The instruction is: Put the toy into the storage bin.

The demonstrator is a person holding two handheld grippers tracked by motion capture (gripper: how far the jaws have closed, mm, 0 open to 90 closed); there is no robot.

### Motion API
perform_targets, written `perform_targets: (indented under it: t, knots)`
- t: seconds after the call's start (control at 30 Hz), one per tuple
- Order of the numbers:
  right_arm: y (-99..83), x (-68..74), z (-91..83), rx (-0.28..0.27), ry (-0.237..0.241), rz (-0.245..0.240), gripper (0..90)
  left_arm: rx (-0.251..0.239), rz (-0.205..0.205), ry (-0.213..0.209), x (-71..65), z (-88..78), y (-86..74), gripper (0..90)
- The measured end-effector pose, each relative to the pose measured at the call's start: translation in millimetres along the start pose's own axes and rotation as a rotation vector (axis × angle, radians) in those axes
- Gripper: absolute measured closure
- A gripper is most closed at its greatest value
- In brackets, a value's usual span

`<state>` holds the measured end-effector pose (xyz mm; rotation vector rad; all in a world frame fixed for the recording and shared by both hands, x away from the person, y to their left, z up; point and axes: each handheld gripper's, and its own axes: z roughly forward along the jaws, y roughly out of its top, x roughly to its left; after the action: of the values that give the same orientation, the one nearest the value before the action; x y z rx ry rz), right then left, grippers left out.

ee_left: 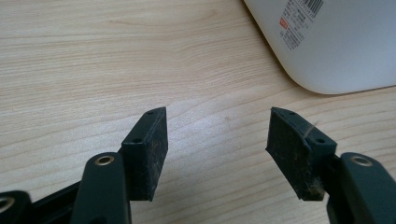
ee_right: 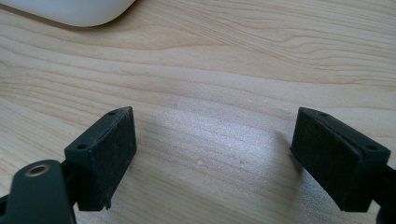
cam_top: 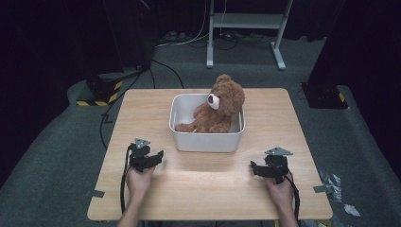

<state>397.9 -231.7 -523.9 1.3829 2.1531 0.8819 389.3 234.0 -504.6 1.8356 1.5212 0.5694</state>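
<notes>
Currently both grippers empty: left gripper (cam_top: 160,155) jaws apart, right gripper (cam_top: 254,169) jaws wide, resting on light wooden table (cam_top: 208,189). Brown plush teddy bear (cam_top: 218,106) sits in white plastic bin (cam_top: 206,141), head above rim. Risks: one-sided pull tips bin; soft fur slips from pads.

High view overhead; gripper views close, share table (cam_top: 142,106).

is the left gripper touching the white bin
Apart. In the high view the left gripper sits short of the bin, with bare table between. The left gripper view shows wood between its fingers and the bin's corner.
</notes>
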Motion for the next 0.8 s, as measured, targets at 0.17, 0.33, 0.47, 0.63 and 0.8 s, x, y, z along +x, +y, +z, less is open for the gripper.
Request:
perform_targets:
  t: [0.17,0.33,0.47,0.63,0.8]
  knots:
    - [0.0,0.0,0.0,0.000,0.000,0.000,13.7,0.006,-0.004,0.008,-0.3,3.9,-0.5,38.3]
    - [0.0,0.0,0.0,0.000,0.000,0.000,13.7,0.005,-0.001,0.010,-1.4,7.3,-1.0,38.4]
    - [0.0,0.0,0.0,0.000,0.000,0.000,13.7,0.007,0.005,0.016,-1.2,11.0,-1.1,38.5]
    - [0.0,0.0,0.0,0.000,0.000,0.000,13.7,0.002,0.013,0.020,-2.0,13.9,-1.6,38.5]
    - [0.0,0.0,0.0,0.000,0.000,0.000,13.7,0.013,0.026,0.035,-0.7,16.6,-2.0,38.4]
